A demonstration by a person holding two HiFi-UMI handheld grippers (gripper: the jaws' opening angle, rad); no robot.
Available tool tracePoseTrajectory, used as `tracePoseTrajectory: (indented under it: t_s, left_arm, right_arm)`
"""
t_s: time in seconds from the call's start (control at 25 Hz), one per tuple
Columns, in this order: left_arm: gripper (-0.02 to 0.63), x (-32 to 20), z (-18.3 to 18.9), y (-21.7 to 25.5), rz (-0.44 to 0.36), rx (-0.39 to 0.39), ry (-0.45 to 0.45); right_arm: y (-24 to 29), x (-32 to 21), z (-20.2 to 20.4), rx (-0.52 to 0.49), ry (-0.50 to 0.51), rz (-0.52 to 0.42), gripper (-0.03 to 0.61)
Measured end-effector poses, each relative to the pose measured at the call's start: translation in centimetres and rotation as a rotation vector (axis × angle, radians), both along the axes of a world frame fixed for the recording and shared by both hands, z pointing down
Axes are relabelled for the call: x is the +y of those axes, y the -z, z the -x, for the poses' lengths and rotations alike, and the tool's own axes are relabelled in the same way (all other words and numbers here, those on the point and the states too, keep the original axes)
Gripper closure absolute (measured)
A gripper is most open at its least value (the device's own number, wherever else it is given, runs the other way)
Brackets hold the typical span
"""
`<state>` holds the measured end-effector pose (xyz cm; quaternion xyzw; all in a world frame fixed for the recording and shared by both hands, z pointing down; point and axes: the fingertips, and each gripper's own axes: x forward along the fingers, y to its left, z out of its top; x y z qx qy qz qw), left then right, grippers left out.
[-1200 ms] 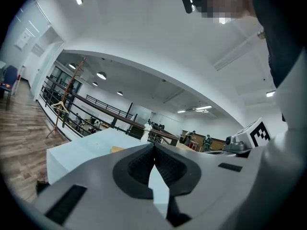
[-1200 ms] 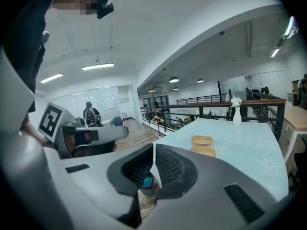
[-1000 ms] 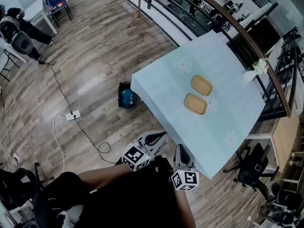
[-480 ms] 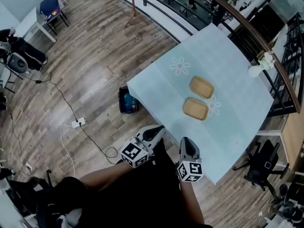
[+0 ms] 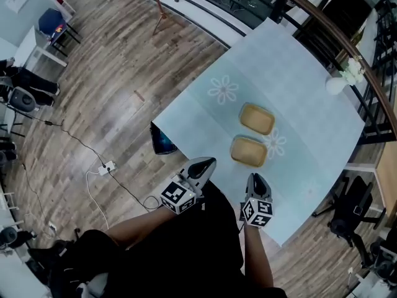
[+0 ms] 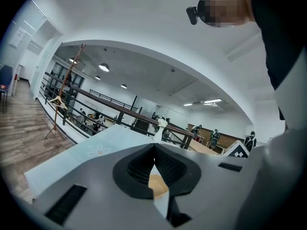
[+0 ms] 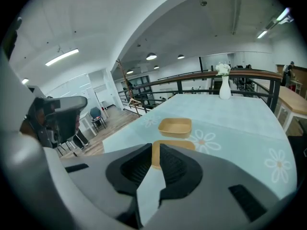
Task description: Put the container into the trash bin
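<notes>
Two shallow tan containers lie on the table's pale blue cloth (image 5: 298,123), the near container (image 5: 249,151) just in front of the far container (image 5: 257,118). A dark trash bin (image 5: 162,140) stands on the floor at the table's left corner. My left gripper (image 5: 209,161) hangs shut and empty by the table's near edge, left of the near container. My right gripper (image 5: 256,176) is over the near edge, short of the near container (image 7: 181,144). Its jaws stand a narrow slit apart with nothing held. The right gripper view (image 7: 156,147) looks straight at both containers.
A white vase with flowers (image 5: 338,84) stands at the table's far right edge by a railing (image 5: 322,23). A power strip and cable (image 5: 107,166) lie on the wooden floor to the left. Office chairs (image 5: 347,203) stand to the right of the table.
Both grippers have advanced towards the table and sunk a little. The right one has come from off the table to above its near edge. The containers have not moved.
</notes>
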<state>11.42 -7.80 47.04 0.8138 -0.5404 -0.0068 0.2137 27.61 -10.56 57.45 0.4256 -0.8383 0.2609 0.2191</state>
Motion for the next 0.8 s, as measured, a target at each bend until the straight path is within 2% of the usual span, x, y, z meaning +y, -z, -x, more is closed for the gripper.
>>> tracePoseTrajectory:
  t_s: [0.12,0.24,0.48,0.8]
  left_arm:
    - [0.600,-2.0,-0.5,-0.6,0.018,-0.004,-0.016]
    - [0.600,-3.2,-0.6,-1.2,0.040,-0.017,-0.022]
    - [0.600,-4.9,-0.5,-2.3,0.077,-0.036,-0.009]
    - [0.600,-4.8,1.6,-2.7,0.112,-0.056,0.024]
  right_arm:
    - [-2.3,-2.8,-2.0,0.042,-0.049,0.036,0.533]
    - [-4.9,-4.8,-3.3,0.064,-0.087,0.082,0.482]
    - [-10.5,-8.3,-4.8,0.126,-0.087,0.159,0.480]
    - [-14.9,-9.8,-4.8,0.189,-0.117,0.224,0.480]
